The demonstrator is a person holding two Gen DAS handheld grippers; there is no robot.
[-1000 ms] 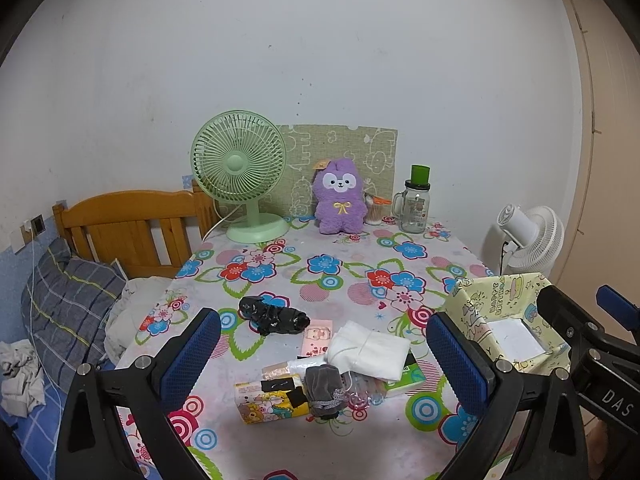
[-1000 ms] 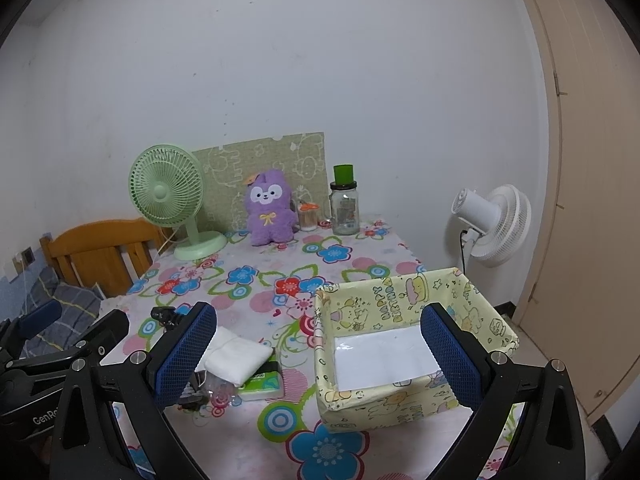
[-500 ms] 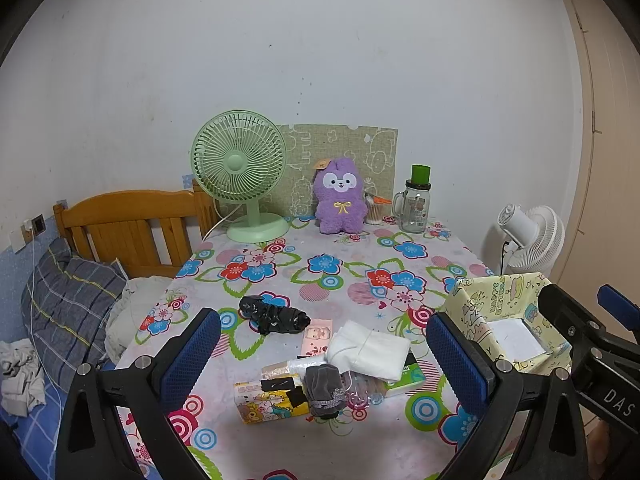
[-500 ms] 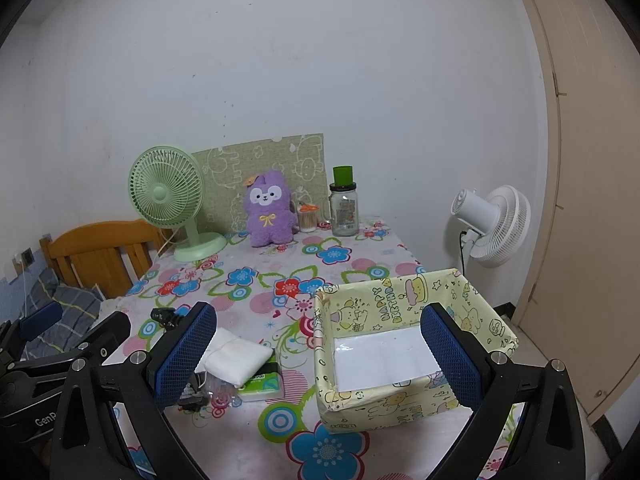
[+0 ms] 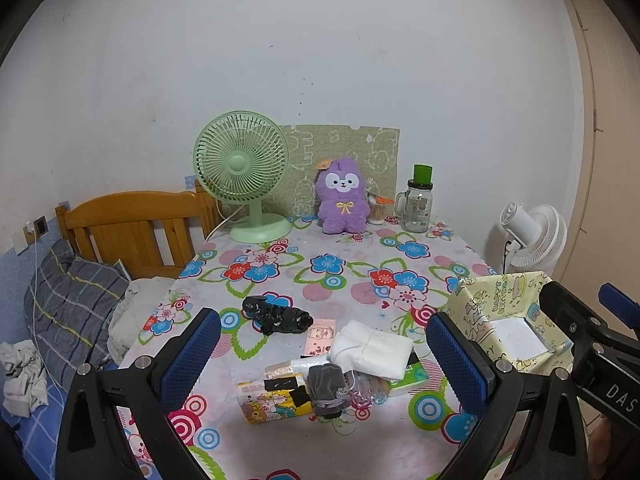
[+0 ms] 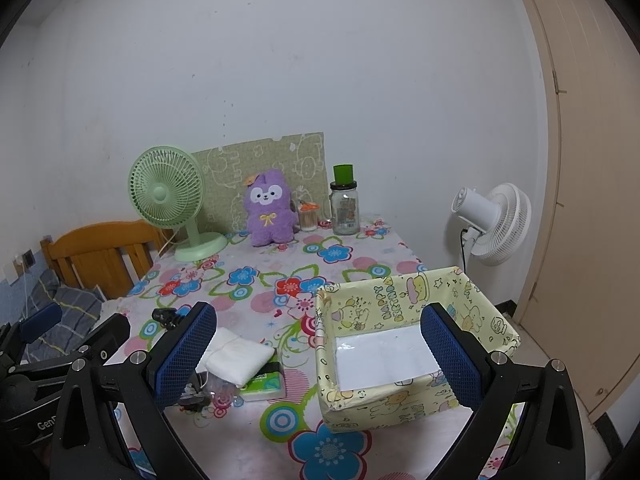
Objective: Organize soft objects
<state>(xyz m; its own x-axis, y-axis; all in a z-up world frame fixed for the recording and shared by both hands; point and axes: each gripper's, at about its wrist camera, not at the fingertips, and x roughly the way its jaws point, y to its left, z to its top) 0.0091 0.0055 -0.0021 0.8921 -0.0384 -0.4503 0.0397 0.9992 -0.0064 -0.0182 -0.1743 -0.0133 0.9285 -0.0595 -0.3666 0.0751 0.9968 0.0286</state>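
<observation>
A pile of small items lies on the flowered tablecloth (image 5: pixel 340 276): a folded white cloth (image 5: pixel 372 348), a grey pouch (image 5: pixel 326 388), a black crumpled bundle (image 5: pixel 278 319), a yellow tissue pack (image 5: pixel 272 396) and a green tissue pack (image 6: pixel 264 382). A yellow cartoon-print box (image 6: pixel 404 344) stands open at the right, holding only a white sheet. My left gripper (image 5: pixel 320 360) is open and empty above the pile. My right gripper (image 6: pixel 320 360) is open and empty, just before the box's near left corner. The white cloth also shows in the right wrist view (image 6: pixel 236 356).
A green desk fan (image 5: pixel 244 176), a purple plush toy (image 5: pixel 342 202), a small toothpick jar (image 5: pixel 376 210) and a glass jar with a green lid (image 5: pixel 418 204) stand along the far edge. A white floor fan (image 6: pixel 492 224) stands right of the table; a wooden bed headboard (image 5: pixel 132 232) is left.
</observation>
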